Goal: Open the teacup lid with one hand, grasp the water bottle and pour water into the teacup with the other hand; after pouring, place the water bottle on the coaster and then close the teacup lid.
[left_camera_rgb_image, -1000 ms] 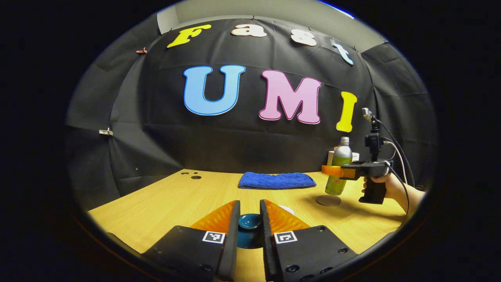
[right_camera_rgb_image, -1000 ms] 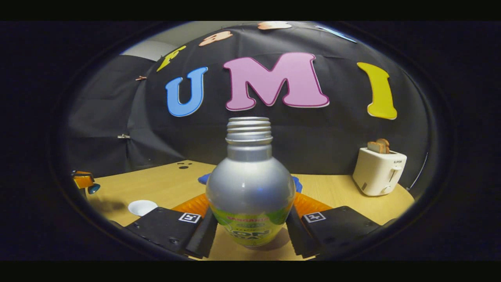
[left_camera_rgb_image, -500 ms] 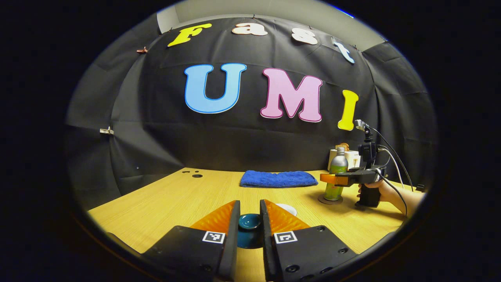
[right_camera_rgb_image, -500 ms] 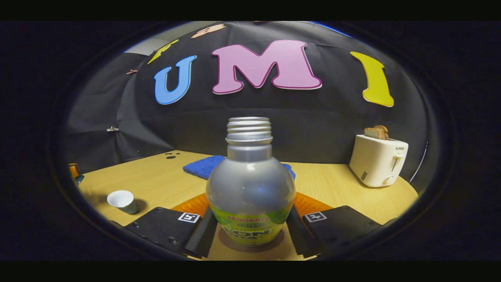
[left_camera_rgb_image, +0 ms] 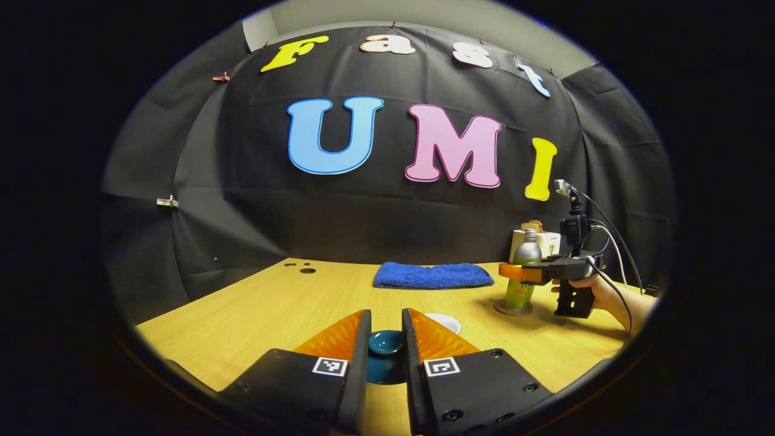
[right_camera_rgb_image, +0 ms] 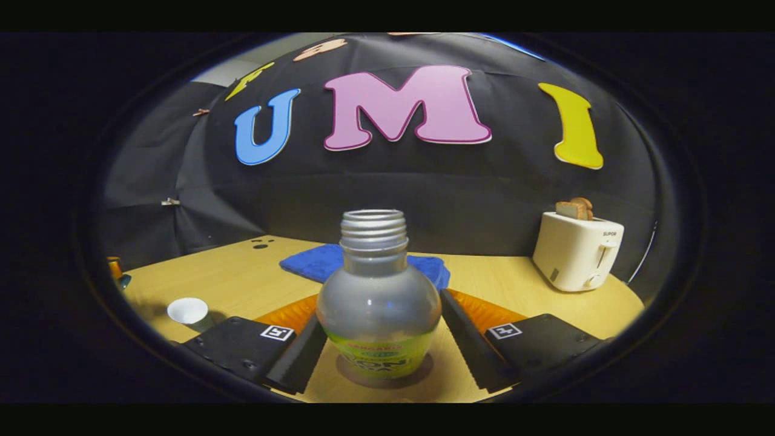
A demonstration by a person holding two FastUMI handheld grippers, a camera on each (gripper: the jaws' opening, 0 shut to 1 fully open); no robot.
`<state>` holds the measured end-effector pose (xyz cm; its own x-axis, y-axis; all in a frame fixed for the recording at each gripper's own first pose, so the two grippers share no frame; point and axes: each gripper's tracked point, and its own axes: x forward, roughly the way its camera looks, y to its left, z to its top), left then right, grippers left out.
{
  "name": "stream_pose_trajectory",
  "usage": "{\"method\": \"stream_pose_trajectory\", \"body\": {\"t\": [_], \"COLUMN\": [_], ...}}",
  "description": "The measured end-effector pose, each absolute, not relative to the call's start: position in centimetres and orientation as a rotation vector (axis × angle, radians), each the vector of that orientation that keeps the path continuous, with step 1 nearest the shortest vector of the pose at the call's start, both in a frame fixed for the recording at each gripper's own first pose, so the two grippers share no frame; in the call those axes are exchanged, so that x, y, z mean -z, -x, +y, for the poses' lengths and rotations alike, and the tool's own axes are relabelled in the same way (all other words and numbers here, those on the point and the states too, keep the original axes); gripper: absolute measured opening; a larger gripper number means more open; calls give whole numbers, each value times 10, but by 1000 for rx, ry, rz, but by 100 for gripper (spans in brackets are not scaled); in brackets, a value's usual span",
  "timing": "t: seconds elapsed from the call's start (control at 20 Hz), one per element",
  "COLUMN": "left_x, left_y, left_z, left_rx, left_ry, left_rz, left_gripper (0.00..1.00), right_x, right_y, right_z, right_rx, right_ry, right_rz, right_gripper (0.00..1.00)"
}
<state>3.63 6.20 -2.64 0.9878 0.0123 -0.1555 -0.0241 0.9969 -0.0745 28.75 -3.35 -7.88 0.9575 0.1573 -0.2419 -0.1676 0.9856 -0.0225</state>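
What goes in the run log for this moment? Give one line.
phase: bottle set down | water bottle upright on coaster | right gripper open around it | left gripper shut on teacup lid | teacup uncovered

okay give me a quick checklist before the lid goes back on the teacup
1. Water bottle standing upright on the coaster: ok.
2. Right claw opened off the bottle: ok, both fingers stand apart from it.
3. Left claw shut on the teal teacup lid: ok.
4. Teacup uncovered and upright on the table: ok.
5. Water level in the teacup: cannot tell.
6. Lid lined up over the teacup: cannot tell.
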Motion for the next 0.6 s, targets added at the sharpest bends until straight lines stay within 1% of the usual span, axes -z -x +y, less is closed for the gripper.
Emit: {"method": "stream_pose_trajectory", "body": {"t": [0.25,0.4,0.6], "left_x": [22,20,17], "left_y": [-32,-27,-22], "left_z": [55,52,48], "left_rx": [-12,-11,-8], "left_ry": [68,60,47], "left_rz": [147,144,139], "left_gripper": [32,32,32], "right_x": [72,75,83], "right_y": [-274,-267,-249], "right_z": [-30,-41,-41], "right_rx": [-157,-113,-121], "right_ry": [55,83,58], "right_rz": [244,260,295], "right_gripper": [100,98,98]}}
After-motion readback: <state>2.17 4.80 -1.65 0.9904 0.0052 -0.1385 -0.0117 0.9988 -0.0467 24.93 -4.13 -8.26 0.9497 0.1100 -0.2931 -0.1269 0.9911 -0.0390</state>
